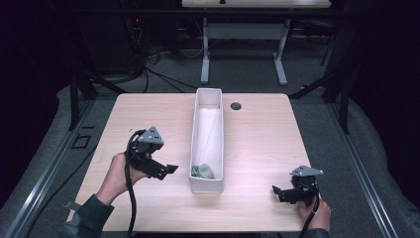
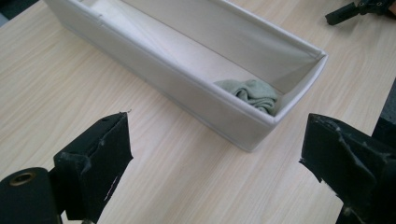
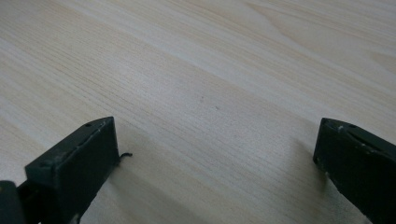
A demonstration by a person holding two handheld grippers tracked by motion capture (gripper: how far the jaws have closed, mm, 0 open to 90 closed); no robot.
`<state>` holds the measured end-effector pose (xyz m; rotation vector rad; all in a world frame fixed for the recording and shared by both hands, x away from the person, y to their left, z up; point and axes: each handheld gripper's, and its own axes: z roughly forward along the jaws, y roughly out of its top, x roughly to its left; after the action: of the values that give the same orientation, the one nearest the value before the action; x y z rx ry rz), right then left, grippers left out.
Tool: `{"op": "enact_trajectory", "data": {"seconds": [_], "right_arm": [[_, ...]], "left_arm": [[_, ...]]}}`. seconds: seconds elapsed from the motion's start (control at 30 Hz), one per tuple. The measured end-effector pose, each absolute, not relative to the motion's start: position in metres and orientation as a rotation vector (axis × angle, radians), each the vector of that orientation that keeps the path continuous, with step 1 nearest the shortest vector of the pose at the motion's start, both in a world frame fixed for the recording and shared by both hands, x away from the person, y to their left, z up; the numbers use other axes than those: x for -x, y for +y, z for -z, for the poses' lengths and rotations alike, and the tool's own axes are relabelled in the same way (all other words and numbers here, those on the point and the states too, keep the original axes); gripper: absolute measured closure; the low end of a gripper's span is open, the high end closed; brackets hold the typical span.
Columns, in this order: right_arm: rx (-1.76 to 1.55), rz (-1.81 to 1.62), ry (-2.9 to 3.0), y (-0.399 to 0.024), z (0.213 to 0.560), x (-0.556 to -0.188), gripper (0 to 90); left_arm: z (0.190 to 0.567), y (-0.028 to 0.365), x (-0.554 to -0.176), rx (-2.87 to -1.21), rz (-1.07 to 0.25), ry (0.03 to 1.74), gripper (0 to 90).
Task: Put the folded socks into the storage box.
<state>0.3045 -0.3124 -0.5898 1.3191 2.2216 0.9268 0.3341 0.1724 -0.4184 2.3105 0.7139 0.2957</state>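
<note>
A long white fabric bin (image 1: 207,186) stands lengthwise in the middle of the wooden table (image 1: 148,114). A crumpled green cloth (image 1: 203,171) lies inside at its near end, and the left gripper view shows that cloth (image 2: 254,93) tucked against the bin's end wall (image 2: 187,88). My left gripper (image 1: 168,171) hovers left of the bin's near end, pointing toward it. Its jaws stand wide apart with nothing between them (image 2: 215,154). My right gripper (image 1: 277,193) sits low at the table's front right, open over bare wood (image 3: 215,154); its tip also appears far off (image 2: 345,10).
A small dark round grommet (image 1: 236,105) sits in the tabletop just right of the bin's far end. Beyond the table stands another desk on white legs (image 1: 242,34), with cables on the floor. A cable trails from each gripper toward the front edge.
</note>
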Motion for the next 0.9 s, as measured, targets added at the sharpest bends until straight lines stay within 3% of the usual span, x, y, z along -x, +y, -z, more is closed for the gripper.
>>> {"op": "enact_trajectory", "data": {"seconds": [0.57, 0.9], "right_arm": [[-1.318, -0.926, 2.223, -0.312, 0.59, -0.305, 0.0], [-1.317, -0.926, 2.223, -0.312, 0.59, -0.305, 0.0]], "left_arm": [[0.436, 0.226, -0.327, -2.239, -0.359, 0.85, 0.4], [0.451, 0.254, -0.318, -2.191, -0.378, 0.927, 0.1]]}}
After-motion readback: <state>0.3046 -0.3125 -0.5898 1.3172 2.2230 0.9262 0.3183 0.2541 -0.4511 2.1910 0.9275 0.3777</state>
